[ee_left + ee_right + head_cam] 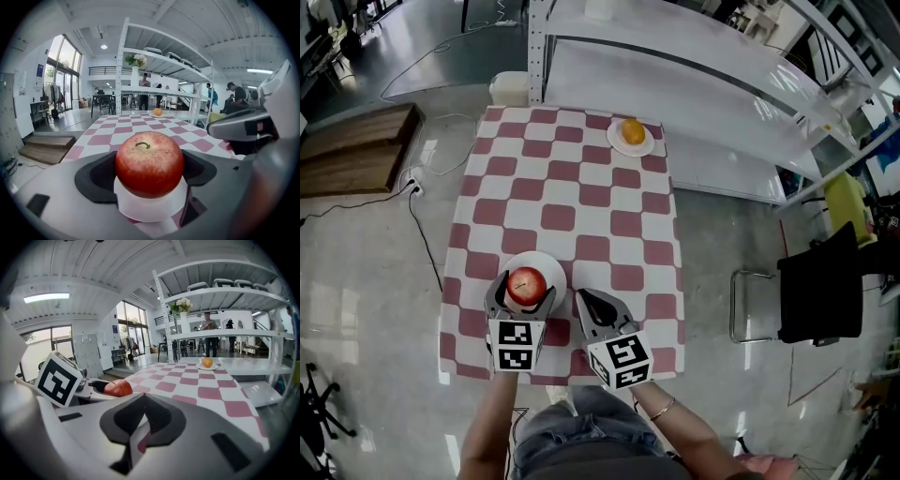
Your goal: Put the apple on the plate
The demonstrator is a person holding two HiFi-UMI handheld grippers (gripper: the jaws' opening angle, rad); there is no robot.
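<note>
squarely between left claw (149, 171) jaws, apple (149, 161)

Red apple (527, 285), stem up, over white plate (553, 270)

Head view: high above the checkered table (581, 197), looking steeply down. Left gripper view: low, close behind the apple (149, 164), facing the table's far end. Right gripper view: alongside, same heading. All share the far orange (632, 130).

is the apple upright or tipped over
Upright: the apple has its stem on top, pointing up, with the left tool shut on its sides above the white plate.
</note>
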